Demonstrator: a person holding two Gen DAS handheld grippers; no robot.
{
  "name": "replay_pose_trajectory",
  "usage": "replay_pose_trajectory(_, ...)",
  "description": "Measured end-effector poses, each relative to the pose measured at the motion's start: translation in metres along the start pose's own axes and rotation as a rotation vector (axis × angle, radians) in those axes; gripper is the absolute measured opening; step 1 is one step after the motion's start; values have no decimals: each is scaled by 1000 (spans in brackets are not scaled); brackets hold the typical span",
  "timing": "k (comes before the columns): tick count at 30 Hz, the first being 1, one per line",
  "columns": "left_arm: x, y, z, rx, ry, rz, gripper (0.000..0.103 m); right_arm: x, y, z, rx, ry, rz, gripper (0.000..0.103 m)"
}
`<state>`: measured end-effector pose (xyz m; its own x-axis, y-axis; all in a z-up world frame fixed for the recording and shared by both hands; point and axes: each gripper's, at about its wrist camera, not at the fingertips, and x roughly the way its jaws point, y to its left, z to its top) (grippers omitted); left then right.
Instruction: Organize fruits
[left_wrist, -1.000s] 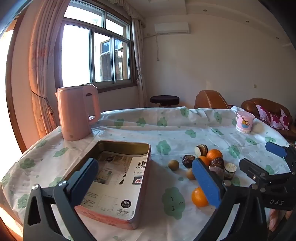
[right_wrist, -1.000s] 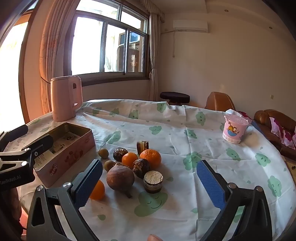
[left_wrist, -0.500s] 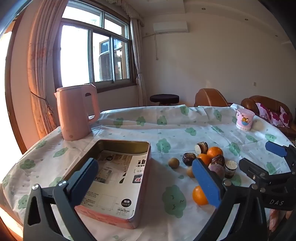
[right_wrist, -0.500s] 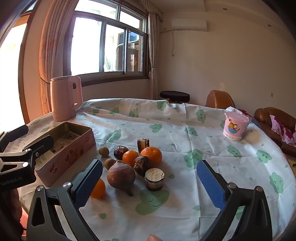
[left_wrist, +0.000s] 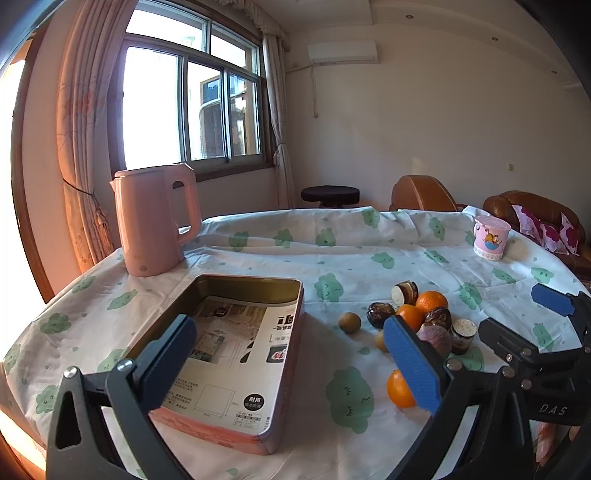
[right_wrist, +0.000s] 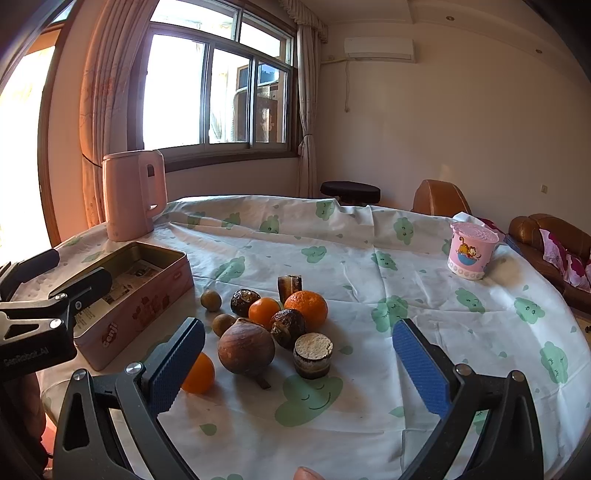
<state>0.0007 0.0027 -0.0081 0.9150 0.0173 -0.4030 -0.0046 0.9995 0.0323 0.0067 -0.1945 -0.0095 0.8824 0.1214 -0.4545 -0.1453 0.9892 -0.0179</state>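
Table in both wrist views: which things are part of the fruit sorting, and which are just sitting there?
Job: fruit pile, stray orange, open tin box, left gripper, right gripper, both open.
Lying about: pink kettle, pink cup, black stool.

— What colour is the tin (right_wrist: 140, 295)?
— Pink outside with red motifs, gold inside, a black-and-white printed sheet on its floor.
— The cloth (right_wrist: 369, 266) on the bench?
— White, dotted with green smiling clouds.
— The fruit?
— Three bright oranges (right_wrist: 306, 308), dark brown wrinkled fruits (right_wrist: 288, 326), one big reddish-brown fruit (right_wrist: 245, 347).
— The kettle (left_wrist: 151, 221)?
— Plain pink. The cup (right_wrist: 471, 254) is pink too, with an orange cartoon cat.
— The claws?
— Blue pads (right_wrist: 421, 365) on black frames.
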Motion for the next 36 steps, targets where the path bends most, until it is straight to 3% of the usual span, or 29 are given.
replay_pose_trajectory(36, 1, 0, 1, 0, 3, 1, 103, 1, 5, -2, -2, 4, 2, 102)
